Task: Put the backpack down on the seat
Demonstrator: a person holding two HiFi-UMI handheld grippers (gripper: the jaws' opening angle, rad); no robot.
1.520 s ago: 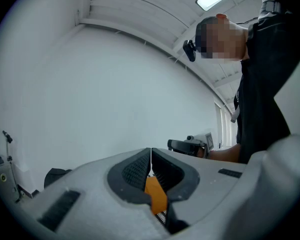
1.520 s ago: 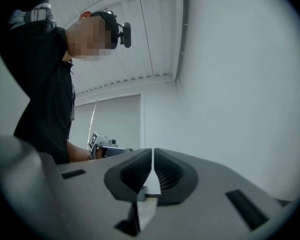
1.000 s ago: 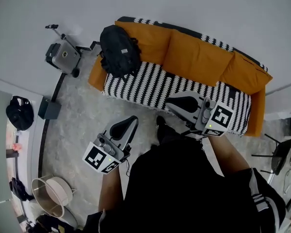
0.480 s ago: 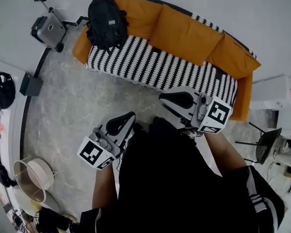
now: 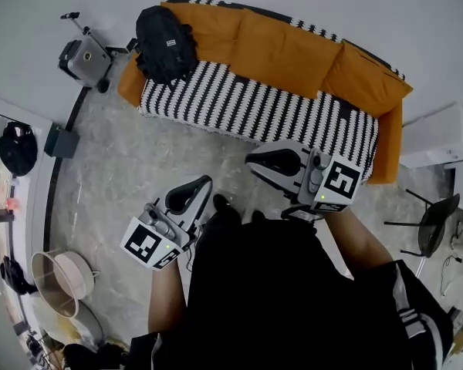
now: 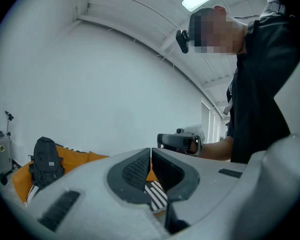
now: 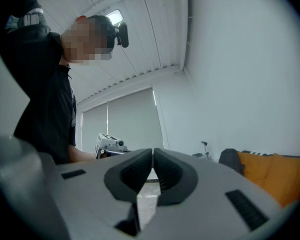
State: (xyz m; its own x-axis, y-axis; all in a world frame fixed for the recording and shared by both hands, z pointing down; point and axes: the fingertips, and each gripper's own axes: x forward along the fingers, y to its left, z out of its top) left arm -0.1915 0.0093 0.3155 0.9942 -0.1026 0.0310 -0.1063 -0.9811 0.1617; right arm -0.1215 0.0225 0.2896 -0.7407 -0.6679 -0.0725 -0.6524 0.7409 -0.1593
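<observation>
A black backpack (image 5: 165,43) stands upright at the left end of the sofa seat (image 5: 255,112), leaning on the orange back cushion. It shows small at the left of the left gripper view as the backpack (image 6: 45,161) and as a dark shape, the backpack (image 7: 234,160), in the right gripper view. My left gripper (image 5: 203,185) is shut and empty, held over the floor in front of the sofa. My right gripper (image 5: 253,160) is shut and empty too, near the seat's front edge at the right. Both are well away from the backpack.
The sofa has orange cushions (image 5: 293,52) and a black-and-white striped cover. A grey wheeled machine (image 5: 85,58) stands left of the sofa. A black bag (image 5: 17,149) lies at far left, a round bin (image 5: 60,282) at lower left, a dark chair (image 5: 430,226) at right.
The head view has shifted, so the sofa and backpack sit higher and further left. Both grippers stay shut and in much the same place before the body.
</observation>
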